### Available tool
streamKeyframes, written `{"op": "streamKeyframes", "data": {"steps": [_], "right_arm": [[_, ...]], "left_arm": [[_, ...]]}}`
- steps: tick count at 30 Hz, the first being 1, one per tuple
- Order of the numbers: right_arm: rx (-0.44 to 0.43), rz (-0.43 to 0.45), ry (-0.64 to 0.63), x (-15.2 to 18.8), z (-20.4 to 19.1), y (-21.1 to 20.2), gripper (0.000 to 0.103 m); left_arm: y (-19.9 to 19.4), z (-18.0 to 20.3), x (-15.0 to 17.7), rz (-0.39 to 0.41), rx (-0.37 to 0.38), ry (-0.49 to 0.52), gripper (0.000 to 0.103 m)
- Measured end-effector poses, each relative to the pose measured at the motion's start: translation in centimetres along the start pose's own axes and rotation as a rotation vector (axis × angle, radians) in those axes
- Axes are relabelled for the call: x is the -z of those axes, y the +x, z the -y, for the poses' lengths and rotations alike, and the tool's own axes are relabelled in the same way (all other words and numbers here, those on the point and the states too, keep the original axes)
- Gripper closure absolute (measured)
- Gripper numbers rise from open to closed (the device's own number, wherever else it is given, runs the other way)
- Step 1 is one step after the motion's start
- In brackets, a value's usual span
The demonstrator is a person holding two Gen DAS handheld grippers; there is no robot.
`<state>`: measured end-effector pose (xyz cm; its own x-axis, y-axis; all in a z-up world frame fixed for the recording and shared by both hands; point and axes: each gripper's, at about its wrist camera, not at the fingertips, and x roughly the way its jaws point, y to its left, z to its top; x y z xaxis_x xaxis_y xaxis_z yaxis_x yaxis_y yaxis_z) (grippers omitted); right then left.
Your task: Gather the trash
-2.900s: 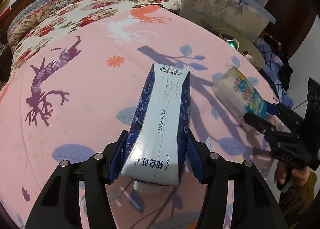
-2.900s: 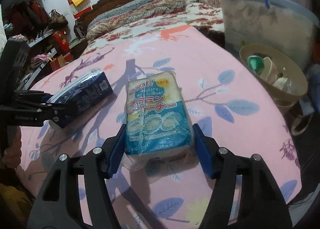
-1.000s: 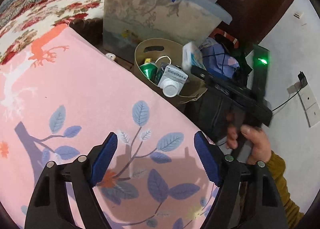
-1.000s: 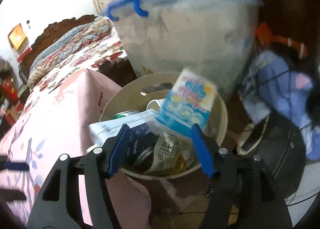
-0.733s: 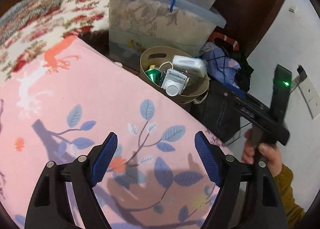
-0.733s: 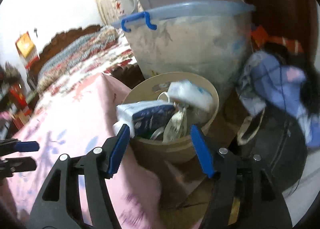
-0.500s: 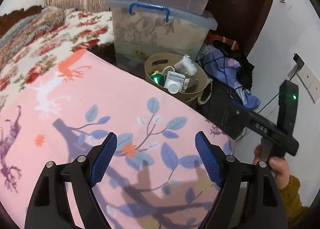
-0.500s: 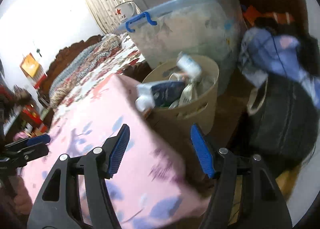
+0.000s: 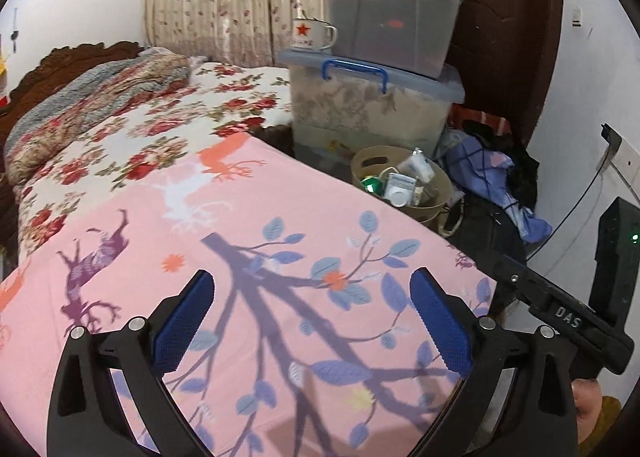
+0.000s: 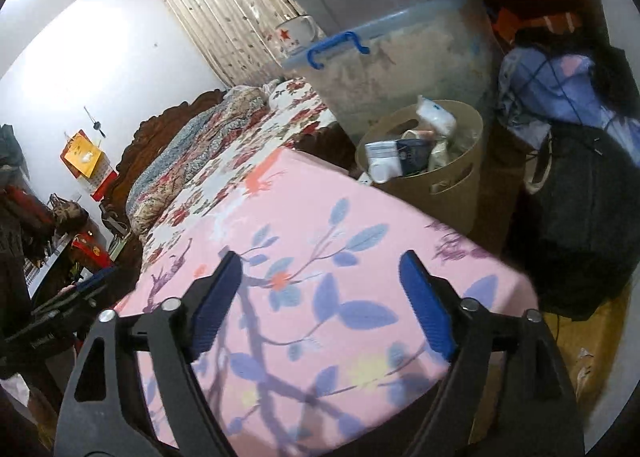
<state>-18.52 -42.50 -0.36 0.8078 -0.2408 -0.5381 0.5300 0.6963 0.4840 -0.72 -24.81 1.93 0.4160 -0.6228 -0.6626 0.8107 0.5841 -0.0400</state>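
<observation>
A tan round trash basket [image 9: 438, 177] [image 10: 464, 161] stands on the floor past the far right corner of the pink bed cover. In it lie the blue and white milk carton [image 9: 400, 187] [image 10: 404, 155], the sponge pack [image 9: 420, 166] [image 10: 436, 115] and other trash. My left gripper [image 9: 312, 321] is open and empty above the pink cover. My right gripper [image 10: 320, 301] is open and empty above the cover's near corner. Both are well back from the basket. The right gripper's body shows in the left wrist view [image 9: 560, 317].
Two stacked clear storage boxes [image 9: 372, 105] [image 10: 400, 53] with a star mug [image 9: 310, 33] stand behind the basket. A black bag [image 10: 580, 225] and blue clothes [image 9: 492, 173] lie right of it. The pink cover [image 9: 260, 241] and a floral quilt [image 9: 120, 125] cover the bed.
Both grippers let go of the milk carton and the sponge pack into the basket, then pulled back from it over the bed. Both are open and empty now.
</observation>
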Motion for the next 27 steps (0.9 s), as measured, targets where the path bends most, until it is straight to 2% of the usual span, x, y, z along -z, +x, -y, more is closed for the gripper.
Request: {"op": "streamKeyframes", "data": {"steps": [9, 13, 19, 27], "right_arm": [[0.016, 0.021, -0.006, 0.8, -3.5, -1.4, 0.004], [0.03, 0.042, -0.014, 1.0, -4.7, -2.2, 0.003], [0.033, 0.055, -0.016, 1.6, -5.7, -2.8, 0.003], [0.019, 0.063, -0.008, 2.4, -6.2, -3.3, 0.003]], "left_arm": [[-2.2, -2.4, 1.6, 0.005, -0.097, -0.041, 0.009], [-3.2, -3.1, 1.7, 0.028, -0.113, -0.065, 0.008], [-4.4, -3.0, 1.9, 0.072, -0.208, -0.045, 0.008], [-5.3, -2.3, 2.0, 0.099, -0.244, -0.023, 0.008]]}}
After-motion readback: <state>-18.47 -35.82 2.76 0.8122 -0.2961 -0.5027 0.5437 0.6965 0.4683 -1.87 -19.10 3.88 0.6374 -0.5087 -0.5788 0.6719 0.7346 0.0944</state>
